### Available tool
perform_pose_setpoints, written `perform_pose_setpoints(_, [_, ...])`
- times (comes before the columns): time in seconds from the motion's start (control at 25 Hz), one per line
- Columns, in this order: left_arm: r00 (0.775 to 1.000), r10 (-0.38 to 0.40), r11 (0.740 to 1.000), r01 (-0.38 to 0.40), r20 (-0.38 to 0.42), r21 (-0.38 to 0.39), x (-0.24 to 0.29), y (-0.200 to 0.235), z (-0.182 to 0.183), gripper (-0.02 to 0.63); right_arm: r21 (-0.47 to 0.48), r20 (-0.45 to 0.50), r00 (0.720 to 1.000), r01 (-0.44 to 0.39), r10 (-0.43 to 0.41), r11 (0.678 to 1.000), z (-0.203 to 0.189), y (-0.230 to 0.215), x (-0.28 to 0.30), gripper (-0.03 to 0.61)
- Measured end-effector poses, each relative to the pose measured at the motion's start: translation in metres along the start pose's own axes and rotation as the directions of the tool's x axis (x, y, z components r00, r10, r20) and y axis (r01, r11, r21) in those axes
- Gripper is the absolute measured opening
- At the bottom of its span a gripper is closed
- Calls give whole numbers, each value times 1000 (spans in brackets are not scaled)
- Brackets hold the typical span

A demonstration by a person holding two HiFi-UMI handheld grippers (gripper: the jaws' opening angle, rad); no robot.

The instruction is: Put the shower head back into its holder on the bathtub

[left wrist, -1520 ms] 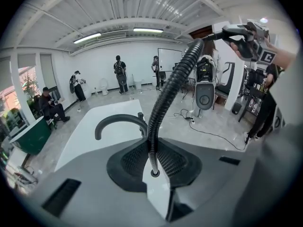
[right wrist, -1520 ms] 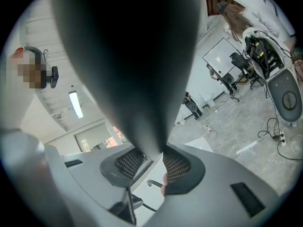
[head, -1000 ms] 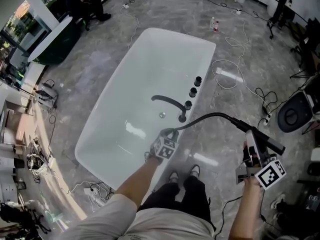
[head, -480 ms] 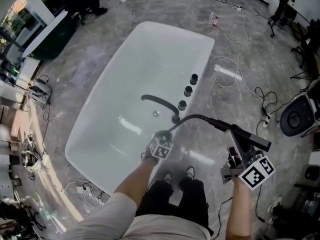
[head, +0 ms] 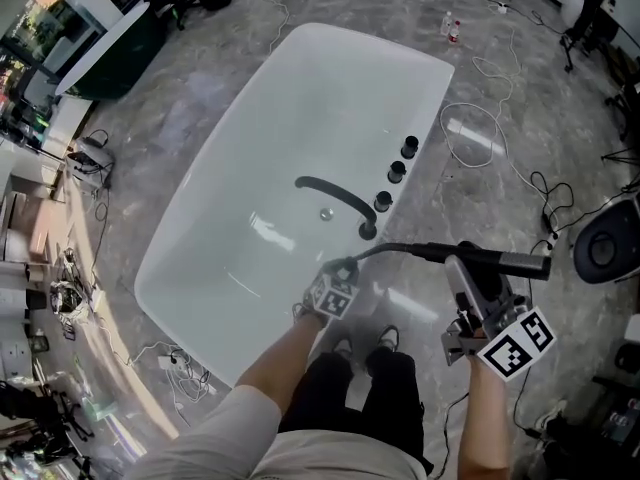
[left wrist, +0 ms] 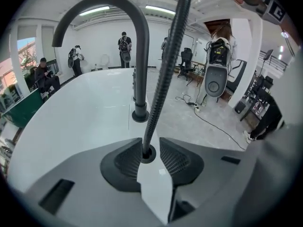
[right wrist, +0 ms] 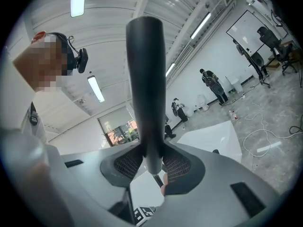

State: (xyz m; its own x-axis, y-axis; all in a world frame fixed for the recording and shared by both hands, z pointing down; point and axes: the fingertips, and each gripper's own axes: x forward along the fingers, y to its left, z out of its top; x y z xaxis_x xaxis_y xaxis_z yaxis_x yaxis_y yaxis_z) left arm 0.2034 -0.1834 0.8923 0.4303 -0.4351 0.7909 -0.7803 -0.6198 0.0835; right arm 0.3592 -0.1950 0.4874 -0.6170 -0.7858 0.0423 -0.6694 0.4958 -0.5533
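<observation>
A black shower head hangs level over the floor to the right of the white bathtub. My right gripper is shut on its handle, whose lower end sits between the pads. Its ribbed hose curves left to the tub rim. There my left gripper points steeply down. In the left gripper view the hose runs between the jaws into a black ring in the rim. The left gripper has just been opening, and there is a gap on each side of the hose.
A black arched faucet and three black knobs stand on the rim beyond the ring. Cables loop over the marble floor to the right. An office chair stands at far right. The person's feet are beside the tub.
The left gripper has sunk along the hose to the tub rim. The right gripper has carried the shower head left, nearer the tub, and the head now lies more level.
</observation>
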Motion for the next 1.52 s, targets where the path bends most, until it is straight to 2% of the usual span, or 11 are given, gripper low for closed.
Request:
perform_pose_setpoints(0.12, [1000,-6,1000,6,28,-24,-11,0,1,98,-9,-34,999,-14,13,1000,-15,-2,11,143])
perform_pose_setpoints(0.28, [989,23,998,-14,147,-64,-51,3,23,97,-69,-119,993,-31,23,997,-53,2,31,141])
perform_pose_setpoints(0.52, [941,68,994,-34,331,-107,-104,8,67,73,-155,-239,971,-35,-3,987,-117,1,54,143])
perform_pose_setpoints(0.72, [893,143,982,-75,426,-173,-143,23,91,50,-248,-335,940,-31,-56,968,-174,-11,74,143])
perform_pose_setpoints(0.84, [867,184,973,-95,463,-210,-157,30,97,44,-302,-399,914,-51,-78,952,-209,-22,83,143])
perform_pose_setpoints(0.96, [854,198,970,-102,480,-219,-159,33,96,40,-327,-456,885,-65,-97,943,-245,-33,91,141])
perform_pose_setpoints(1.04, [853,197,972,-103,484,-212,-156,33,93,38,-355,-487,866,-77,-114,931,-266,-40,97,143])
perform_pose_setpoints(1.24, [848,217,966,-116,483,-230,-151,41,84,32,-459,-571,801,-133,-177,878,-298,-50,106,143])
perform_pose_setpoints(1.52, [848,232,961,-125,477,-245,-147,44,75,29,-489,-673,704,-193,-227,850,-346,-63,118,141])
